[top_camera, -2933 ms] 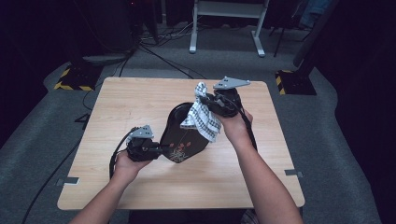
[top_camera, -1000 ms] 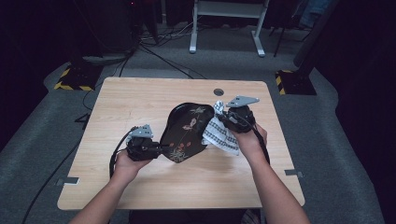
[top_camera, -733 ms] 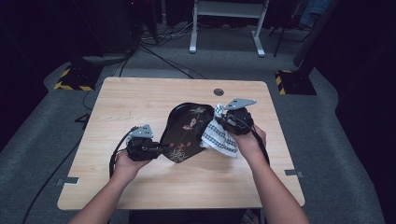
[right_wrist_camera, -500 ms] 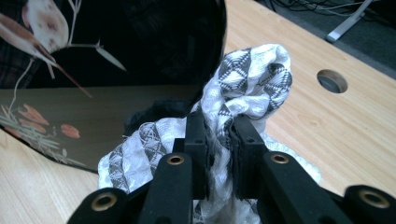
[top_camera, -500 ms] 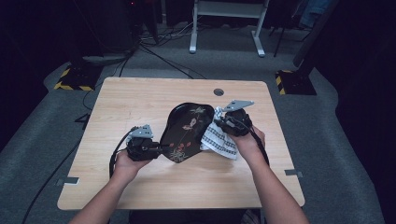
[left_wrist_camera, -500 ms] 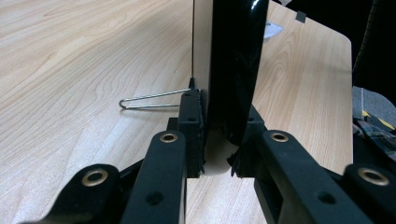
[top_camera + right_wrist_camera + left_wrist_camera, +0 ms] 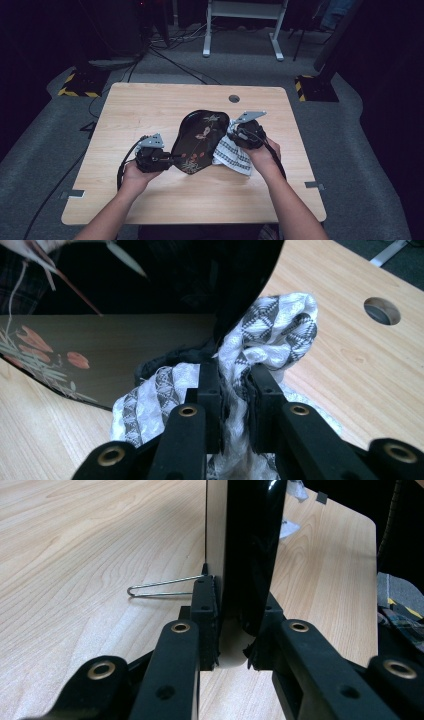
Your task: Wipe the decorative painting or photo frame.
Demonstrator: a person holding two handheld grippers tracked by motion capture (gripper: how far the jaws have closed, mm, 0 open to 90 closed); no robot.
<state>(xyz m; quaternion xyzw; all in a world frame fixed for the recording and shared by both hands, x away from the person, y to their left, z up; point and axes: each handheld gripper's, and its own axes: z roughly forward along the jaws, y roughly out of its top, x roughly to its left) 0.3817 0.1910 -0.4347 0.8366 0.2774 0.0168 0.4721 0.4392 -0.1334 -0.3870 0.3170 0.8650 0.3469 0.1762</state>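
A glossy black tray point(image 7: 200, 140) painted with flowers stands tilted over the middle of the wooden table point(image 7: 150, 107). My left gripper point(image 7: 167, 161) is shut on its near left rim; in the left gripper view the pads point(image 7: 207, 620) clamp the tray's edge point(image 7: 247, 555) from both sides. My right gripper point(image 7: 234, 136) is shut on a bunched white cloth with a black triangle pattern point(image 7: 231, 154), pressed against the tray's right side. The right gripper view has the cloth point(image 7: 270, 330) squeezed between the jaws beside the tray's shiny face point(image 7: 100, 345).
A thin wire clip point(image 7: 160, 586) lies on the tabletop left of the tray. A round cable hole point(image 7: 233, 98) sits near the table's far edge. White desk legs point(image 7: 240, 25) and cables stand on the grey floor beyond.
My right gripper with the cloth has slid down from the tray's top edge along its right side toward me. The left gripper and the tray have held still.
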